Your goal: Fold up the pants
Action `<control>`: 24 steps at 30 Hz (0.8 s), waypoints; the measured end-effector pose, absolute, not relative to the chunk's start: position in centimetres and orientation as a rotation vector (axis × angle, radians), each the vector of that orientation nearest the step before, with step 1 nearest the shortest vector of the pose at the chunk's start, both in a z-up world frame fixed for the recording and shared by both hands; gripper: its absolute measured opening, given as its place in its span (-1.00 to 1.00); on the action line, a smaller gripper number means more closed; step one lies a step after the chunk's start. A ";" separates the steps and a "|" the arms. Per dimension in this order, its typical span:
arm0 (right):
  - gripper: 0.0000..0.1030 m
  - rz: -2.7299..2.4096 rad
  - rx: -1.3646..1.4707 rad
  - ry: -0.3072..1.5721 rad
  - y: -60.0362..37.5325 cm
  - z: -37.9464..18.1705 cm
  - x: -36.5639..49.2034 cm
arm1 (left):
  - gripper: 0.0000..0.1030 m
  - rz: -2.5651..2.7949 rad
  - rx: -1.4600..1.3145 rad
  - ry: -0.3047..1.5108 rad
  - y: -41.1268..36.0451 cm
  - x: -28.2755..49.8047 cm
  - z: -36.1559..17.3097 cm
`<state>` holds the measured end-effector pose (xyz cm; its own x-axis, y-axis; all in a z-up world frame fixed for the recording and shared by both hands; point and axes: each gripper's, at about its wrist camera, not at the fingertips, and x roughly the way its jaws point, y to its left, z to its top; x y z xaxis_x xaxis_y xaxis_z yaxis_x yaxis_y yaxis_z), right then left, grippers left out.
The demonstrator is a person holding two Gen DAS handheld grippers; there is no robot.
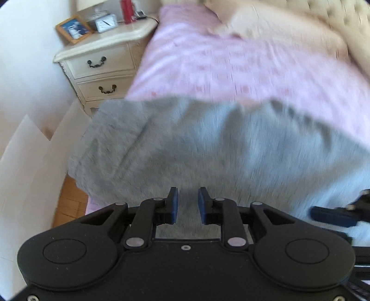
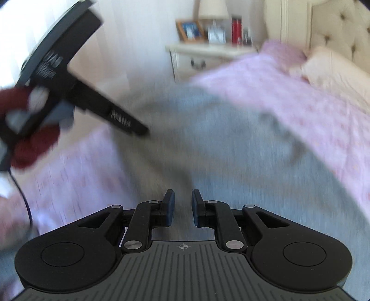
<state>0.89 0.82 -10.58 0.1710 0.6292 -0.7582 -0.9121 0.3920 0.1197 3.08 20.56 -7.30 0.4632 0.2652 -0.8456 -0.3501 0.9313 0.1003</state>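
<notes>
The grey fleece pants (image 1: pixel 208 148) lie spread on the pink patterned bedspread (image 1: pixel 231 64) for folding. The left tool (image 1: pixel 187 205) and right tool (image 2: pixel 183 207) hover above the fabric, jaws parted and gripping nothing, apparently positioned to seize an edge.

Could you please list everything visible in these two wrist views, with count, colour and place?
pants: one, grey, spread on the bed, nearest the grippers
bedspread: one, pink, covering the bed
pillow: one, cream, at the headboard
headboard: one, cream, tufted
nightstand: one, cream, two drawers, beside the bed
photo frame: one, wooden, on the nightstand
clock: one, white, on the nightstand
bottle: one, red, on the nightstand
lamp: one, pale shade, on the nightstand
left gripper: black, blue pads, open
right gripper: black, blue pads, open
</notes>
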 end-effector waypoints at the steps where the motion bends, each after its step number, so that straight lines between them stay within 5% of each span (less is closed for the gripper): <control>1: -0.69 1.141 -0.399 0.813 0.2 -10.6 0.4 | -0.39 0.398 -0.071 1.060 20.5 3.3 -8.4; 11: -0.69 1.064 -0.149 0.886 -0.3 -6.9 6.5 | -0.38 0.386 -0.064 0.982 21.3 5.2 -6.2; 14: -0.69 0.986 -0.019 0.865 -0.4 -5.8 9.7 | -0.20 0.380 -0.103 0.964 22.5 6.7 -6.0; 24: -0.69 0.917 -0.013 0.841 2.8 -8.2 17.7 | -0.09 0.309 0.038 1.001 21.5 5.3 -10.2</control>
<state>17.71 2.81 -8.22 0.3212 0.6930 -0.6454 -0.7029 0.6312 0.3279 5.33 21.51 -10.24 0.5002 0.2725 -0.8219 -0.2377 0.9559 0.1723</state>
